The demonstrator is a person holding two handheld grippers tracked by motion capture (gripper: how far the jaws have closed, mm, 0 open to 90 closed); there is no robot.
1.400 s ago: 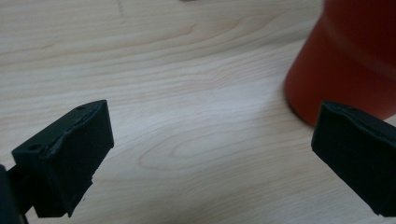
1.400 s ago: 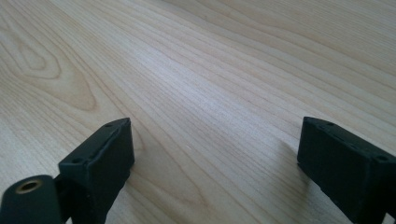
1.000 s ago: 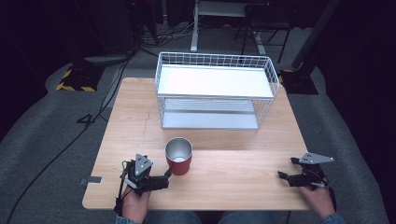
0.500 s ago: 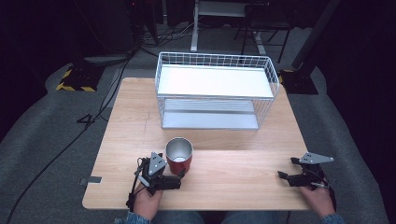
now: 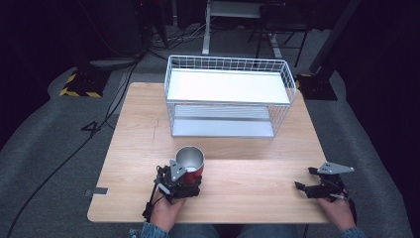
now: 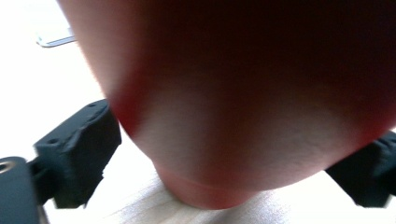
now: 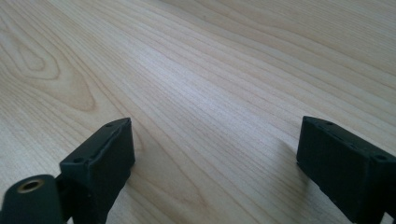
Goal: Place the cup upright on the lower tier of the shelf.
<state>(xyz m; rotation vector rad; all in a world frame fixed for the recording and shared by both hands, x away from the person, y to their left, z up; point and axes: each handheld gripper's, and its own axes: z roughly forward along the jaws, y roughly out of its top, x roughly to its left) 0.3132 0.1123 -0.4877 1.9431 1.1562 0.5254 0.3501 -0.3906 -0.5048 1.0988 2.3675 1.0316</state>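
The cup [image 5: 190, 164] is set upright on the desk [image 5: 257, 183] between the left gripper's [image 5: 190, 182] fingers [image 6: 77, 151], which have just been closing and are seen against its red sides, so the cup is grasped. The right gripper's [image 5: 306, 184] fingers [image 7: 100, 161] are spread wide over bare desk, well apart from the cup.
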